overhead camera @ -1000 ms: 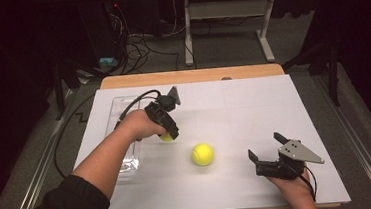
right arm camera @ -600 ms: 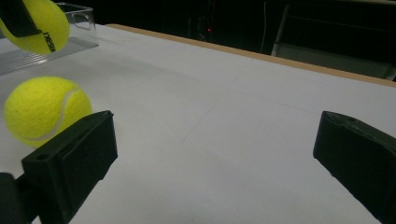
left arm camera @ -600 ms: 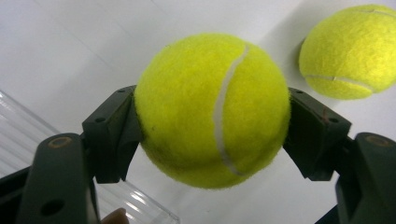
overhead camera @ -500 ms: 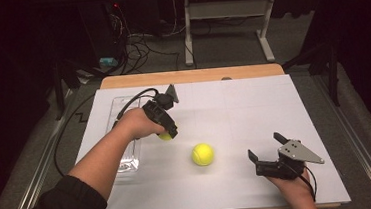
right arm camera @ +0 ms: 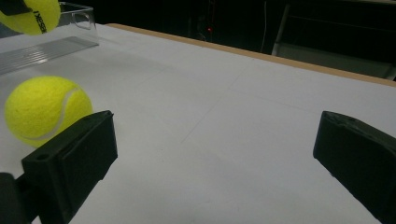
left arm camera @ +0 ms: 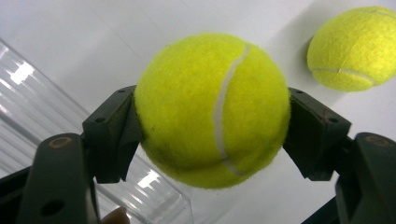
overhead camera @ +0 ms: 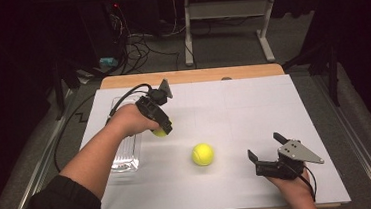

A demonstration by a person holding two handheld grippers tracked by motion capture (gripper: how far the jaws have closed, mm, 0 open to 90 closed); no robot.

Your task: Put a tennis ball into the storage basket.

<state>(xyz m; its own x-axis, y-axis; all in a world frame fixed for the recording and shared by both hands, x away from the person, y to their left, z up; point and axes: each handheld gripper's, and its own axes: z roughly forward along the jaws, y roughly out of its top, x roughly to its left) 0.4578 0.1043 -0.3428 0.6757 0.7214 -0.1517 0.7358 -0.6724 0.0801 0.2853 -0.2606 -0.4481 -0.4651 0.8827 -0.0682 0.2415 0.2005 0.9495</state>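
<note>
White sheeting covers the tabletop [overhead camera: 254, 109], with a wooden edge at the far side and dark floor, cables and a stand beyond.

Item one: left gripper [overhead camera: 161, 129], which I hold above the tabletop toward its left side. In the left gripper view its jaws are clamped on a yellow tennis ball [left arm camera: 212, 109], one pad pressed into each flank, the white seam facing the camera. The ball hangs clear of the surface, just beside the clear plastic tray [overhead camera: 127, 156].

Item two: second tennis ball [overhead camera: 203, 154], lying loose on the sheet near the middle, apart from both grippers.

Item three: right gripper [overhead camera: 266, 154], resting low at the near right. Its jaws stand wide with nothing between them; in the right gripper view the loose ball sits beyond the left jaw.

Step in hand, as I judge it: carrying the gripped ball toward the tray. Next move calls for bringing it over the tray's open top, lowering it inside the walls, then easing the jaws apart so the ball does not bounce or roll out. The loose ball would follow.
</note>
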